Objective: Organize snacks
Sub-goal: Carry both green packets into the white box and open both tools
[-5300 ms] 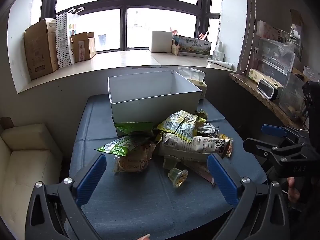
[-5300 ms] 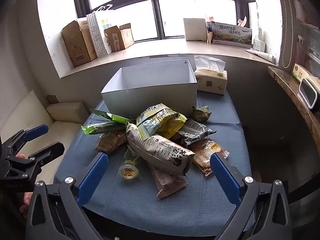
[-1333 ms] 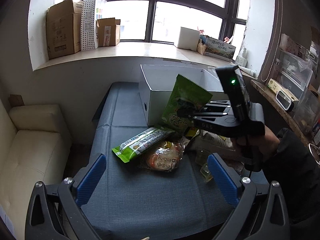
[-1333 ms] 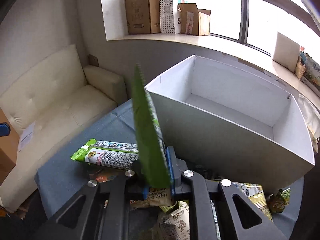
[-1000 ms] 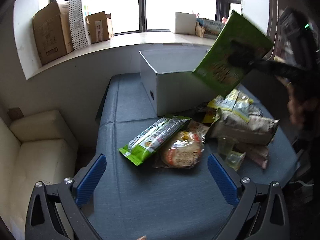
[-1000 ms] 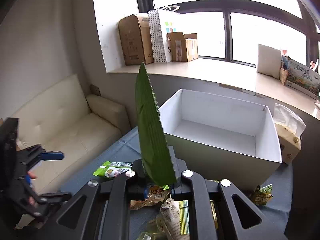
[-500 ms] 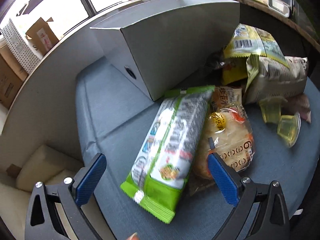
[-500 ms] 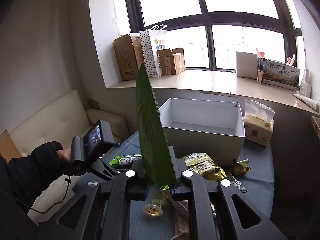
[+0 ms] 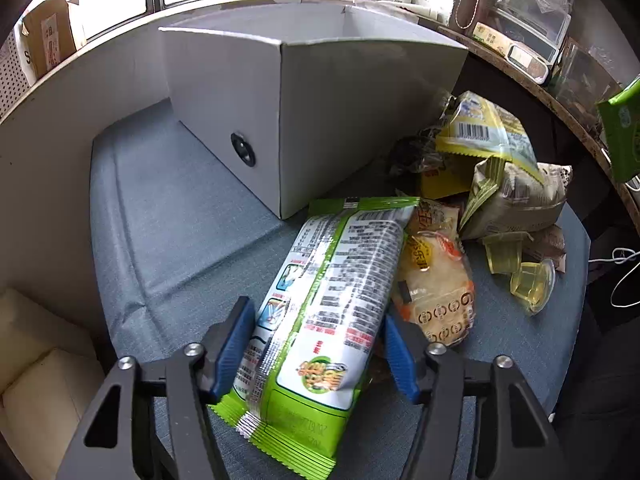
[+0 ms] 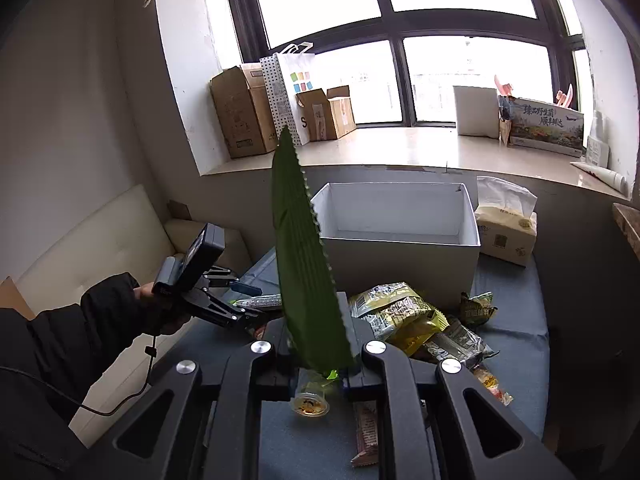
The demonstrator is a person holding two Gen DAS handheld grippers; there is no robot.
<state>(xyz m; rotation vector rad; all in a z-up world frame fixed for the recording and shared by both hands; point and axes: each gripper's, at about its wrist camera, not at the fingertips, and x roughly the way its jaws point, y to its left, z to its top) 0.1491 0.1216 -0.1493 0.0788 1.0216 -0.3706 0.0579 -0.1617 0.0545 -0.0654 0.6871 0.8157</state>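
Note:
A long green-and-white snack pack lies on the blue table, and my left gripper has closed its blue pads on both sides of the pack's near end. My right gripper is shut on a flat green snack bag, held upright above the table; its edge shows in the left wrist view. The white open box stands behind the pile, empty inside as far as seen. My left gripper also shows in the right wrist view.
A round orange cracker pack, yellow-green bags, a grey-beige bag and jelly cups lie right of the green pack. A tissue box stands right of the white box. A cream sofa is left of the table.
My left gripper has moved down to the long green-and-white pack and narrowed its jaws onto it. My right gripper has drawn back and up, away from the box, with the green bag.

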